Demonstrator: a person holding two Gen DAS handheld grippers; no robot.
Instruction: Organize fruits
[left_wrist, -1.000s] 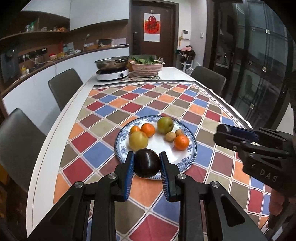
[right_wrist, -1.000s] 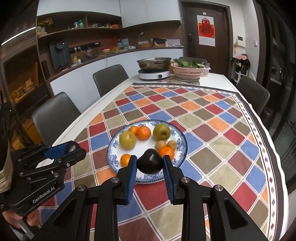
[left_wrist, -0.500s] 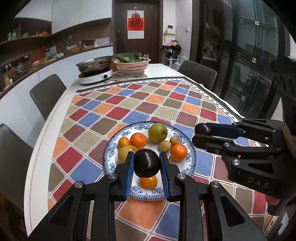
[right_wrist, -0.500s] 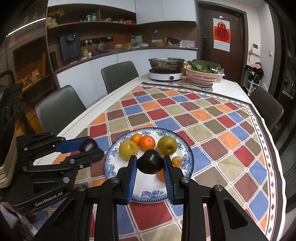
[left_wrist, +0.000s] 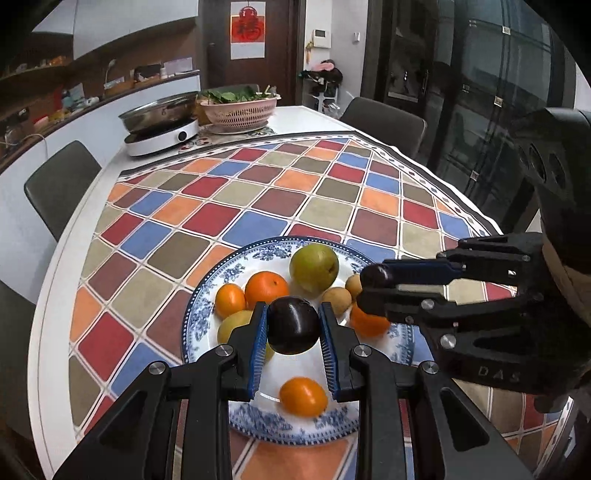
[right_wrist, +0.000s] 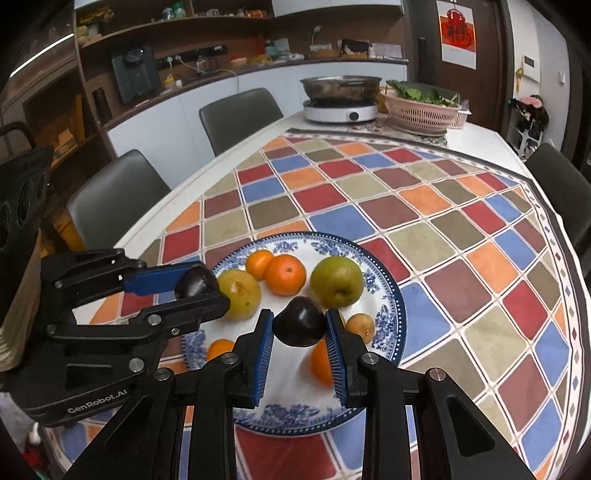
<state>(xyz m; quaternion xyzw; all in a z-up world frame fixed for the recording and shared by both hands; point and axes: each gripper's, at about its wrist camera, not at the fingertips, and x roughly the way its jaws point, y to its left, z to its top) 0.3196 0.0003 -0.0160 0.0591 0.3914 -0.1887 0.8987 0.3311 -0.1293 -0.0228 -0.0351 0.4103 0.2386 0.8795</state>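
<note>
The left gripper (left_wrist: 293, 325) clamps a dark plum (left_wrist: 293, 325) above the plate (left_wrist: 207, 302); the right gripper (right_wrist: 300, 326) clamps a second plum (right_wrist: 301, 322) over the same plate (oranges (left_wrist: 266, 289) and a pear (left_wrist: 314, 267) lie below).

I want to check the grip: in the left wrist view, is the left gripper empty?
No, the left gripper is shut on a dark plum held between its blue pads, above the plate.

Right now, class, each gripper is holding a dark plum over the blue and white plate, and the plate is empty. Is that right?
Not quite. Each gripper, left gripper and right gripper, does hold a dark plum over the plate, but the left wrist view shows oranges and pears on it.
</note>
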